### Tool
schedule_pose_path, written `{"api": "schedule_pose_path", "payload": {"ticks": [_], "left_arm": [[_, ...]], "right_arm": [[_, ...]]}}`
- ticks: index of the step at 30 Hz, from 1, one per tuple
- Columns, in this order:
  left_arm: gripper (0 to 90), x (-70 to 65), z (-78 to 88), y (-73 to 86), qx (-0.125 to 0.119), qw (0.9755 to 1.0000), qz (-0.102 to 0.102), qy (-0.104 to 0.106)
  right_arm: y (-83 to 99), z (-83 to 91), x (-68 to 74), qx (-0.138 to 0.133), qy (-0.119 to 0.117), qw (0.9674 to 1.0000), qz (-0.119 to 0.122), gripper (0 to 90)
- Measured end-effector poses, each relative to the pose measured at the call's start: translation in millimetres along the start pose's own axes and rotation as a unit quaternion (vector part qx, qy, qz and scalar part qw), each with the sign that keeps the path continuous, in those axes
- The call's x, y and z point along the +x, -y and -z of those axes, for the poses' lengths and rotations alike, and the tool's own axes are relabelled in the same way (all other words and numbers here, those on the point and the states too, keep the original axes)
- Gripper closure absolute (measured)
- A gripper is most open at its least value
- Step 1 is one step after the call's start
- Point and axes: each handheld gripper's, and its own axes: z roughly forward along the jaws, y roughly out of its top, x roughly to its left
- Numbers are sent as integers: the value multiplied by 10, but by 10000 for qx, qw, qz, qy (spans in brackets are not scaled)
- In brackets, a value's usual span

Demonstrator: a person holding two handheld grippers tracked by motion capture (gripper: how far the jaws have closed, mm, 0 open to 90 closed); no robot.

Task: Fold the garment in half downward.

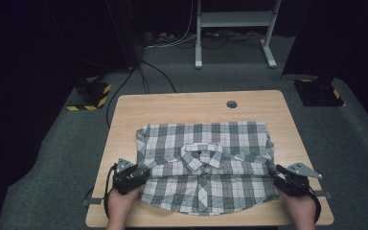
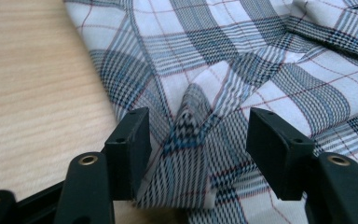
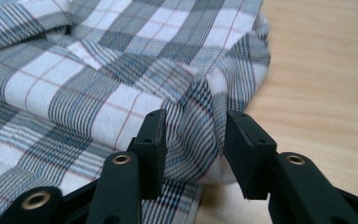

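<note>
A plaid button-up shirt (image 1: 206, 163) lies folded on the wooden table (image 1: 172, 103), collar up and near the middle. My left gripper (image 1: 141, 173) is at the shirt's left edge. In the left gripper view its jaws (image 2: 198, 144) stand apart around a raised ridge of the plaid cloth (image 2: 261, 56), with a gap beside the right pad. My right gripper (image 1: 274, 171) is at the shirt's right edge. In the right gripper view a bulging fold of the shirt (image 3: 98, 70) sits between its parted jaws (image 3: 195, 144), not pinched flat.
A round cable hole (image 1: 231, 104) sits near the table's far edge. Beyond the table a white desk frame (image 1: 199, 48) stands on grey carpet. Black bases with yellow hazard tape flank it at left (image 1: 92, 93) and right (image 1: 316, 91). Bare wood borders the shirt on both sides.
</note>
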Motion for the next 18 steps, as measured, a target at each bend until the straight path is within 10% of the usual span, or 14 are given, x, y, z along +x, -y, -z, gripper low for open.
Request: {"api": "schedule_pose_path", "payload": {"ticks": [10,18], "left_arm": [[389,-111,-133,-197,178,9994,-267,109],[703,-53,-181,-229,300,9992,-137,234]], "right_arm": [[-254,-225,-15,143,-217,9996,112,554],[-345,-399,-14,615,-343,9973,219,770]]}}
